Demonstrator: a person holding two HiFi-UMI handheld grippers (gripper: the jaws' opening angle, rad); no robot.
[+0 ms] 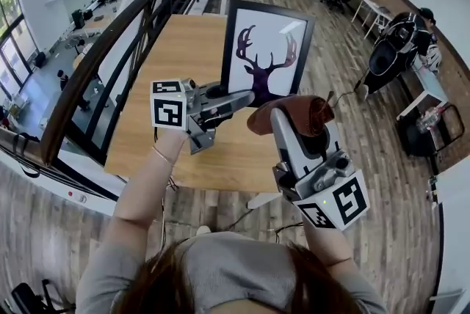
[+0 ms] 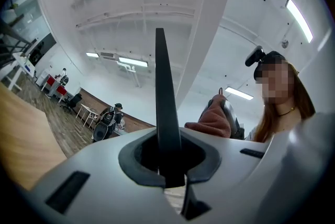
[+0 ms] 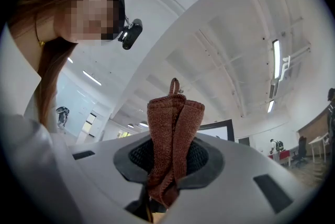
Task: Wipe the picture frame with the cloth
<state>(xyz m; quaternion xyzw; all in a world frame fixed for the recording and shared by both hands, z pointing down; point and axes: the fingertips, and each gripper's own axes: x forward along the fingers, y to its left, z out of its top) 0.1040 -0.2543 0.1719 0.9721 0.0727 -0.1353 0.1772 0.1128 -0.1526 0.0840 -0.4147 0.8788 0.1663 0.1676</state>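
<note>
The picture frame (image 1: 266, 52), black-edged with a dark deer silhouette on white, hangs tilted above the wooden table (image 1: 180, 56). My left gripper (image 1: 236, 101) is shut on its lower left edge. In the left gripper view the frame (image 2: 163, 108) stands edge-on between the jaws of that gripper (image 2: 168, 168). My right gripper (image 1: 295, 120) is shut on a reddish-brown knitted cloth (image 1: 288, 113), close to the frame's lower right corner. In the right gripper view the cloth (image 3: 172, 134) sticks up bunched from that gripper (image 3: 166, 178), with a corner of the frame (image 3: 219, 130) behind it.
A dark railing (image 1: 110, 48) and a drop to a lower floor run along the table's left side. To the right are a wood floor, office chairs (image 1: 388, 54) and desks (image 1: 422, 81). People stand at the far desks.
</note>
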